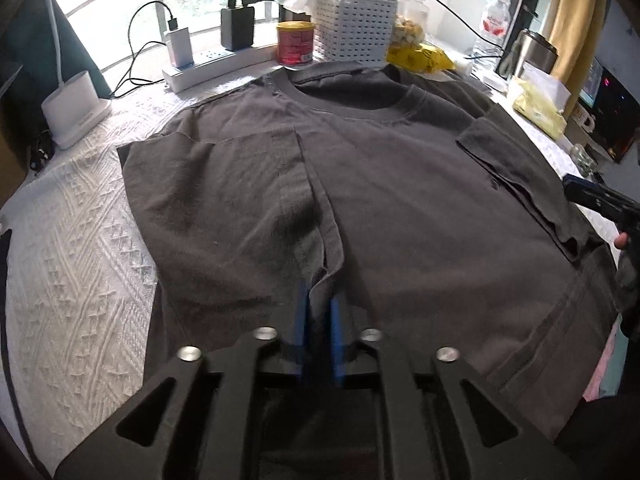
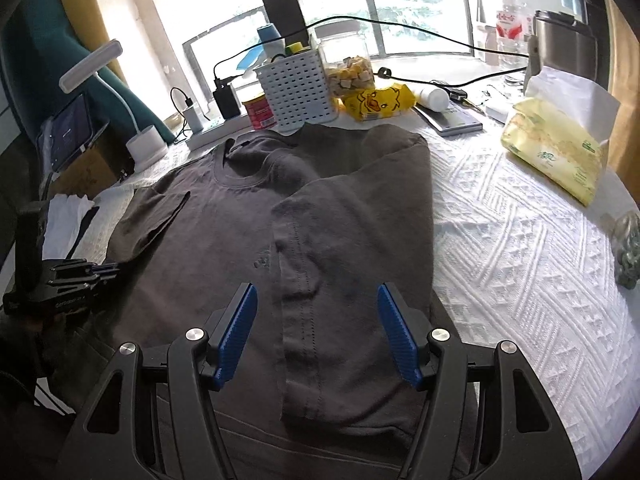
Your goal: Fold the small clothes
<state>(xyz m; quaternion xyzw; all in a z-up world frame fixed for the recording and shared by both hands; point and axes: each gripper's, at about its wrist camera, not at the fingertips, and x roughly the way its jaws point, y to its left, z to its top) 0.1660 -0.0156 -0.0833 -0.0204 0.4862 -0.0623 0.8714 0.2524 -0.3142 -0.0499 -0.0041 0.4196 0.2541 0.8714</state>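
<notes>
A dark grey T-shirt (image 1: 400, 200) lies flat on the white textured cover (image 1: 80, 260), collar toward the window. In the left wrist view its left side is folded in over the chest as a flap (image 1: 220, 200). My left gripper (image 1: 318, 292) sits low at that flap's lower edge. Its blue pads stand slightly apart, with the cloth edge loose between them. In the right wrist view the shirt's other side is folded in as a long panel (image 2: 352, 240). My right gripper (image 2: 316, 292) hovers wide open over that panel, holding nothing. The left gripper (image 2: 100, 270) shows at the left.
Along the window side stand a white slotted basket (image 2: 296, 92), a red can (image 2: 260, 110), a power strip with chargers (image 1: 208, 64) and a white lamp base (image 1: 76, 116). A yellow tissue pack (image 2: 556, 152) and a steel mug (image 2: 560, 40) sit right. Cables cross overhead.
</notes>
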